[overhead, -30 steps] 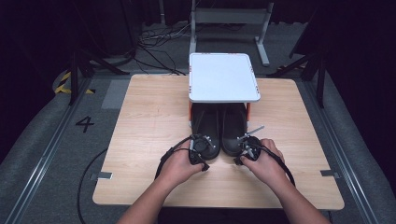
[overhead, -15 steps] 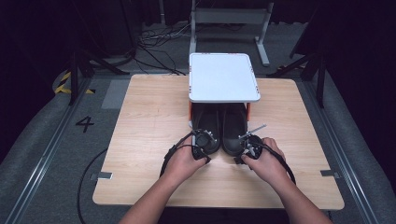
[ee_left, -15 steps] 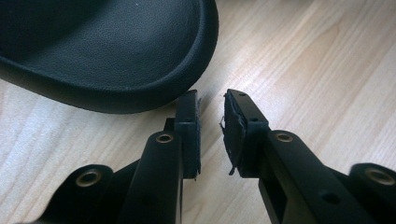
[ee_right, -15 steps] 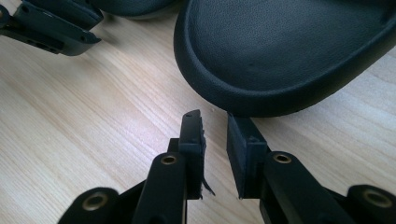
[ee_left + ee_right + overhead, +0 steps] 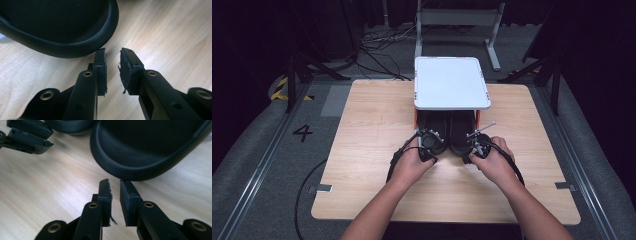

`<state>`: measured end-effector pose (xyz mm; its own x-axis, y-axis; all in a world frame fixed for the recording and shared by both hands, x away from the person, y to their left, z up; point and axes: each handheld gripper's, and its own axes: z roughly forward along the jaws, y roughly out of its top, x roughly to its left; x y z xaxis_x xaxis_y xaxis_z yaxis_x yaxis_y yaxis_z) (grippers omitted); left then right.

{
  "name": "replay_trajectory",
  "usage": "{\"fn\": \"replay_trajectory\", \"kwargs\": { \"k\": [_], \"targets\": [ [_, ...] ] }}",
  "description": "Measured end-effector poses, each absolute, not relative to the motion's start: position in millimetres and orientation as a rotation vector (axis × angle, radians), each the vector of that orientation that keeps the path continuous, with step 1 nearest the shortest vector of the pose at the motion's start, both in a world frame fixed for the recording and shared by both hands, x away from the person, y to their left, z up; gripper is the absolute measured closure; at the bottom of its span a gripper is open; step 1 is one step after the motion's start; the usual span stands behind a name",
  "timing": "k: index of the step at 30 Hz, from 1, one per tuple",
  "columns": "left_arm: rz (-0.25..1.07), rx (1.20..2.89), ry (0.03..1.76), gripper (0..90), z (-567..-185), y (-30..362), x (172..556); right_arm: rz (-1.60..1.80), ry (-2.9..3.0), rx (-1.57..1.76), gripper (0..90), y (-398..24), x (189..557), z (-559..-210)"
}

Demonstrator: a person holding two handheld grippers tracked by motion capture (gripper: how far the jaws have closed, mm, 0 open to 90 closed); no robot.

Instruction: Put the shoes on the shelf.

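Two black shoes stand side by side under a white raised tray [image 5: 451, 82], heels toward me: the left shoe [image 5: 434, 125] and the right shoe [image 5: 460, 131]. My left gripper [image 5: 430, 145] sits just behind the left shoe's heel [image 5: 62, 30]; its jaws [image 5: 113, 53] are shut apart from a narrow slit, with nothing between them. My right gripper [image 5: 475, 147] sits just behind the right shoe's heel [image 5: 150, 150]. Its jaws [image 5: 114, 182] have just been closing, stand almost together and hold nothing. Neither gripper touches a shoe.
The wooden table [image 5: 362, 130] has bare room to the left, to the right and in front of my hands. The tray stands on short orange legs over the shoes' front halves. In the right gripper view the left gripper [image 5: 27, 137] lies at the upper left.
Both hands have moved forward across the table toward the shoe heels. The jaws of both grippers have drawn closer together.
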<state>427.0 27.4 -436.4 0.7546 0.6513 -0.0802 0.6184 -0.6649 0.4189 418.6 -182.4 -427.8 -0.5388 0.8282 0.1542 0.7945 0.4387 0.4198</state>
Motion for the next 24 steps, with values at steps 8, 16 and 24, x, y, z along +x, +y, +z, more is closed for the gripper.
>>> {"fn": "replay_trajectory", "kwargs": {
  "k": [8,16,24],
  "targets": [
    [0.104,2.51,1.02,76.6,-436,30,441,0.681,2.612,1.461,84.5,-178,433,-426],
    [0.147,2.462,1.027,76.1,-434,29,454,0.657,2.535,1.478,85.3,-180,448,-427],
    [0.223,2.397,1.049,75.9,-425,29,469,0.691,2.515,1.53,86.4,-182,465,-426]
  ]
}}
